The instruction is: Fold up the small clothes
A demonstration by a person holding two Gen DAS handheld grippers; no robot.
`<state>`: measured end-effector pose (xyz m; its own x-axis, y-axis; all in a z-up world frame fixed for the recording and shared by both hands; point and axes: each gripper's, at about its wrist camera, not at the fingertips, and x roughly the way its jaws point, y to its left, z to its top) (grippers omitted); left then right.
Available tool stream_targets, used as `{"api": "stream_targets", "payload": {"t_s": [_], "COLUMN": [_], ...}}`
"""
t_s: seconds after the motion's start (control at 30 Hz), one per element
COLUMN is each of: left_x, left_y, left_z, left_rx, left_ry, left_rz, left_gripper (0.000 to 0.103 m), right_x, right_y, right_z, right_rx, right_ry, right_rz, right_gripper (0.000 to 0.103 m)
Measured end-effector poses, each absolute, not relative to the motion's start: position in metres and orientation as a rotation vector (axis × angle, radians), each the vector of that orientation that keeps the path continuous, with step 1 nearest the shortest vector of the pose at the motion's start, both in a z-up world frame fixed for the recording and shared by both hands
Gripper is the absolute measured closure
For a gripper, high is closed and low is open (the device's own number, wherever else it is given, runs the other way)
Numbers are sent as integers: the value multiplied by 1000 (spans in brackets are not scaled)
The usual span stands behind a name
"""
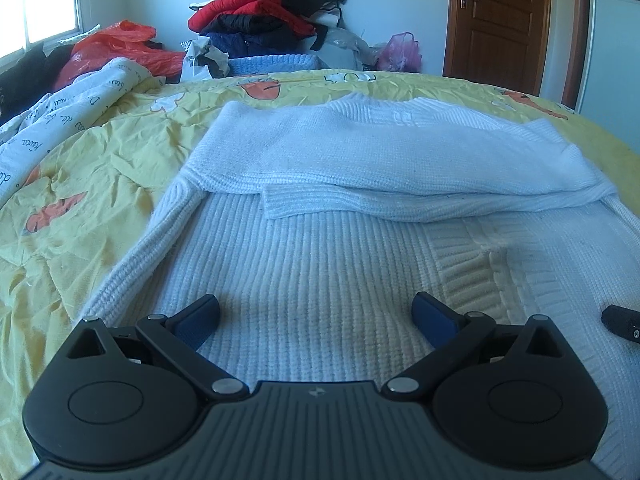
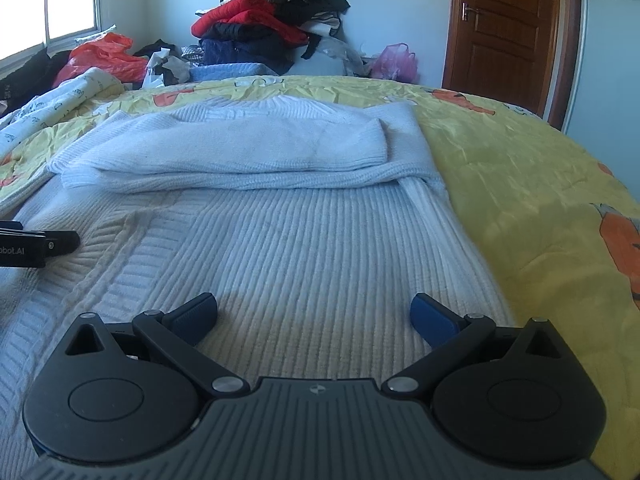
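A white ribbed knit sweater (image 1: 320, 248) lies flat on a yellow bedspread (image 1: 100, 168), its sleeves folded across the upper body in a band (image 1: 400, 160). My left gripper (image 1: 316, 316) is open and empty, low over the sweater's lower left part. My right gripper (image 2: 314, 316) is open and empty, low over the sweater (image 2: 300, 240) near its right edge. The folded sleeves (image 2: 240, 148) show ahead in the right wrist view. Each gripper's tip shows in the other's view: the right one (image 1: 622, 322), the left one (image 2: 36, 248).
The yellow bedspread (image 2: 540, 200) with orange carrot prints stretches to the right. A white printed quilt (image 1: 60, 120) lies at the left. A pile of red and dark clothes (image 1: 264, 12), an orange bag (image 1: 116, 48) and a pink bag (image 1: 400, 52) stand behind. A brown door (image 1: 500, 20) is at the back right.
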<state>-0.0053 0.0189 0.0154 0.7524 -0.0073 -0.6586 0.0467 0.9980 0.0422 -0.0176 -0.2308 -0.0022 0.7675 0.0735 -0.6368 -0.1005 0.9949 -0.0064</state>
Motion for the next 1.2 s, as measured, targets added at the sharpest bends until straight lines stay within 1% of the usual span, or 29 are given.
{"api": "stream_targets", "payload": {"t_s": [0.27,0.4,1.2], "left_x": [-21,-43,-39], "left_y": [15,18,18], "left_z": [20,15,13], "left_rx": [63,60,52], "left_ry": [754,713,714], "left_rz": [-12,-28,-32], "left_gripper": [0,0,0], "right_x": [-19,-18,-17], "right_y": [-232,-232,-232], "right_z": [-3,-3,-2], "right_rx": [-37,-37,-37], "right_ry": [692,691,690], "right_rz": [102,103,107], "right_gripper": [1,1,2]}}
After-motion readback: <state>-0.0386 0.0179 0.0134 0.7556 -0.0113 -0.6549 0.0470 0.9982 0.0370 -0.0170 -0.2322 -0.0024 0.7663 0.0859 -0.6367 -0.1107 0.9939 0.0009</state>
